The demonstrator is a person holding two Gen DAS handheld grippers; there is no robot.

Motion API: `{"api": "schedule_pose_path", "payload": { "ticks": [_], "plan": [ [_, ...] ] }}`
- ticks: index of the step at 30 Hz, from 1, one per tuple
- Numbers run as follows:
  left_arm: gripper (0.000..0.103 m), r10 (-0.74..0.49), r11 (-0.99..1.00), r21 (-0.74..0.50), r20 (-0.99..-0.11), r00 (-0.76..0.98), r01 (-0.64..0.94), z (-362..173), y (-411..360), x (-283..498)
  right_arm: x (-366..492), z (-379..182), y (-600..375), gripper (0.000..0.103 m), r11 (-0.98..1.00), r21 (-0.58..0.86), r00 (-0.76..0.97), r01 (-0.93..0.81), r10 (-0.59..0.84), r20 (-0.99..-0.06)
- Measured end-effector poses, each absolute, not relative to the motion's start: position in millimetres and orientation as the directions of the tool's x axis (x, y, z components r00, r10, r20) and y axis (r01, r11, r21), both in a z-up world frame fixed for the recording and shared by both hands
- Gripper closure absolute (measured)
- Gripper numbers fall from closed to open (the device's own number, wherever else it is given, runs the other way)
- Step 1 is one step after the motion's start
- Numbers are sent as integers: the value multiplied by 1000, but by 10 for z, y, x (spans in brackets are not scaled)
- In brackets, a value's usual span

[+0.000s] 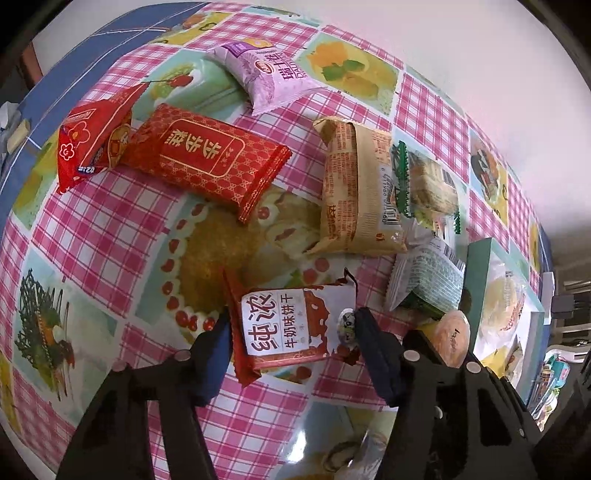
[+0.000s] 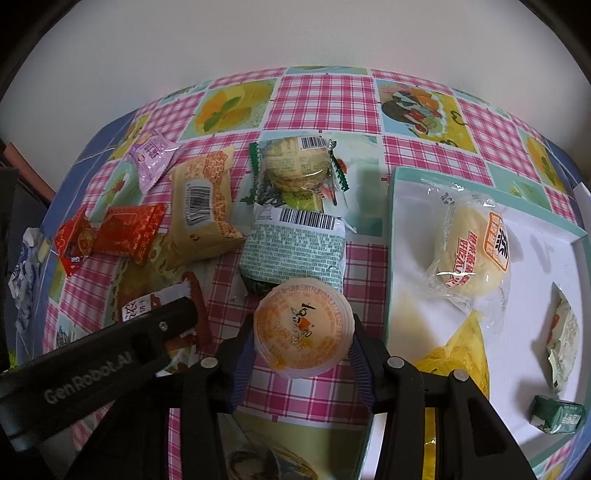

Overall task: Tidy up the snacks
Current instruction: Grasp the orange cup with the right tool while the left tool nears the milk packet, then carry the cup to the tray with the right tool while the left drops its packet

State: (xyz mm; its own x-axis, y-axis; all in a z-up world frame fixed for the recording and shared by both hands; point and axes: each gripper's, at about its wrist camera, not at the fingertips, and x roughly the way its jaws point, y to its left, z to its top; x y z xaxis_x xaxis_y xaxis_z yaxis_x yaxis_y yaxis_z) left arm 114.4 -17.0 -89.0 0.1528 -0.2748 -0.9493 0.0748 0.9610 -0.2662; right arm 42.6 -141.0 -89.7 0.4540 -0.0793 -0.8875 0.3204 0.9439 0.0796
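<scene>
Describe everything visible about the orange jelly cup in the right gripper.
The orange jelly cup is a small round clear-plastic tub with a sealed film lid printed in orange and white with dark lettering. It sits upright, lid facing the camera, clamped at its sides between the right gripper and its blue pads. It hangs over the pink checked tablecloth, just left of the teal-rimmed tray.

Both of my cameras give a round fisheye picture with dark corners, and the tablecloth (image 1: pixel 110 229) bends strongly near the edges. The light is soft and even, shadows are weak. The wall (image 2: pixel 295 33) looks pinkish and washed out. Small glare shines on the clear wrappers (image 2: pixel 469 254).
</scene>
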Motion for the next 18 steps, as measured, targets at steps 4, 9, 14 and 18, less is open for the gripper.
{"api": "schedule_pose_path", "payload": {
  "ticks": [4,9,14,18],
  "plan": [
    [44,-284,959,-277,-947,153,67,-868,-152,1121,406,-892,-1402,56,939,86,462,332,-83,-883],
    [44,-300,954,-292,-942,152,68,-738,-144,1074,384,-784,-1371,56,943,58,479,327,-113,-870],
    [44,-307,952,-297,-931,198,79,-504,-178,1066,352,-614,-1379,56,943,78,511,324,-106,-853],
    [44,-332,943,-320,-915,228,92,-303,-168,1042,299,-433,-1437,56,936,102,535,338,-102,-839]
  ]
}}
